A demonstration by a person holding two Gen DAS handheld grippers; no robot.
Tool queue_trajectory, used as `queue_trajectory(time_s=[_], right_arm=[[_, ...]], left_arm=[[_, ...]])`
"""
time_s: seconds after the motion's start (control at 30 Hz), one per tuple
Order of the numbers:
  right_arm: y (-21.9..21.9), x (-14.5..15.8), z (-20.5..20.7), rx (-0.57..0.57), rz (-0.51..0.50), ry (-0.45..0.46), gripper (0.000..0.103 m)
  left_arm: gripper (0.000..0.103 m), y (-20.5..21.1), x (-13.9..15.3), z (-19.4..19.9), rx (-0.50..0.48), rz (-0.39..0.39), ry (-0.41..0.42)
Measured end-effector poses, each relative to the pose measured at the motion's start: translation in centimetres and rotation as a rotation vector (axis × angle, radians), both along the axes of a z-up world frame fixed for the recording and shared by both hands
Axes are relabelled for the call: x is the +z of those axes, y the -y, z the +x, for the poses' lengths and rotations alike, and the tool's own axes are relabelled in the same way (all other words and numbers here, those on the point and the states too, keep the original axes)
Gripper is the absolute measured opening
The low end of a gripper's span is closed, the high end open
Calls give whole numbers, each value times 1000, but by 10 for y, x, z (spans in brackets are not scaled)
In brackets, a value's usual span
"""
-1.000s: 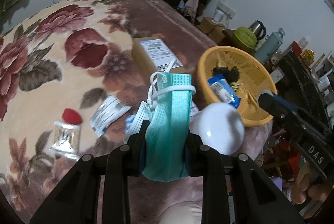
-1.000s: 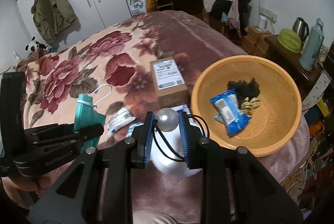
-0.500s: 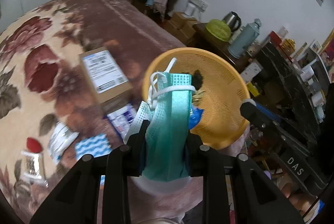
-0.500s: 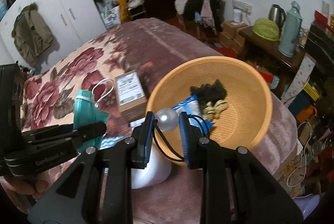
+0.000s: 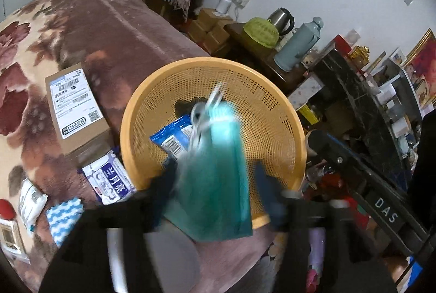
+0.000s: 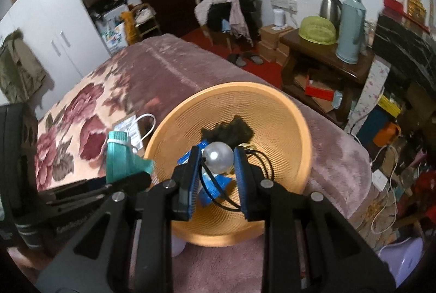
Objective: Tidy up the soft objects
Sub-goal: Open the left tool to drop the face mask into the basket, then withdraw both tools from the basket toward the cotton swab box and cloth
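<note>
Over the orange basket (image 5: 275,113) on the bed (image 5: 114,28), my left gripper (image 5: 215,186) is opening, its fingers parted clear of the blurred green face mask (image 5: 218,184) between them. My right gripper (image 6: 216,159) is also opening, the pearl hair tie (image 6: 218,156) between its fingers above the basket.

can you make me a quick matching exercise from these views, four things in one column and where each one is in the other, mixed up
Things:
1. green face mask
2. pearl hair tie
3. blue snack packet
4. cardboard box

Places:
a. lying inside the orange basket
b. between the fingers of the right hand-held gripper, whose jaws are opening
c. on the floral blanket, beside the basket
d. between the opening jaws of the left hand-held gripper

Pairs: 1-d, 2-b, 3-a, 4-c
</note>
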State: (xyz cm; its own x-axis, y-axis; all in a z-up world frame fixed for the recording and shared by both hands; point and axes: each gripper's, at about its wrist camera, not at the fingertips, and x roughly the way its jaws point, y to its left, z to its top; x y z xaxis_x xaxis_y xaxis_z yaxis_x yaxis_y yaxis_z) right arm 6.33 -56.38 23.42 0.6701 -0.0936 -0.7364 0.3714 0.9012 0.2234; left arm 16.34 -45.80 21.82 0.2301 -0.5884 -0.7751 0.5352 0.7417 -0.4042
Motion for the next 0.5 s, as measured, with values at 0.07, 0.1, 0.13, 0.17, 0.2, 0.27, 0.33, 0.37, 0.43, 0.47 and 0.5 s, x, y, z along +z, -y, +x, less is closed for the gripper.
queue_trajectory(time_s=[0.07, 0.1, 0.13, 0.17, 0.2, 0.27, 0.33, 0.37, 0.43, 0.47, 0.5], right_arm=[[5, -3, -2, -19, 1, -7, 37], [6, -4, -4, -24, -6, -10, 41], [6, -4, -5, -28, -14, -13, 44], [5, -4, -7, -32, -19, -16, 50], [6, -5, -8, -36, -20, -18, 57], [6, -6, -10, -44, -19, -23, 65], [5, -8, -11, -51, -12, -37, 90], [4, -7, -12, -58, -14, -38, 101], [2, -8, -15, -63, -17, -39, 103], [1, -8, -16, -62, -16, -42, 103], [0, -9, -16, -60, -14, -47, 103]], left_arm=[[80, -1, 0, -1, 13, -4, 8], [84, -2, 0, -2, 12, 14, 13], [93, -3, 0, -2, 13, 23, 17], [97, -5, 1, -3, 17, 27, 26], [100, -9, 2, -4, 25, 30, 36], [101, -15, 4, -5, 41, 40, 52], [102, -21, 7, -6, 54, 51, 69], [102, -23, 9, -7, 61, 58, 80], [102, -27, 12, -9, 75, 88, 109], [102, -28, 13, -9, 78, 104, 118], [102, -31, 14, -10, 80, 113, 123]])
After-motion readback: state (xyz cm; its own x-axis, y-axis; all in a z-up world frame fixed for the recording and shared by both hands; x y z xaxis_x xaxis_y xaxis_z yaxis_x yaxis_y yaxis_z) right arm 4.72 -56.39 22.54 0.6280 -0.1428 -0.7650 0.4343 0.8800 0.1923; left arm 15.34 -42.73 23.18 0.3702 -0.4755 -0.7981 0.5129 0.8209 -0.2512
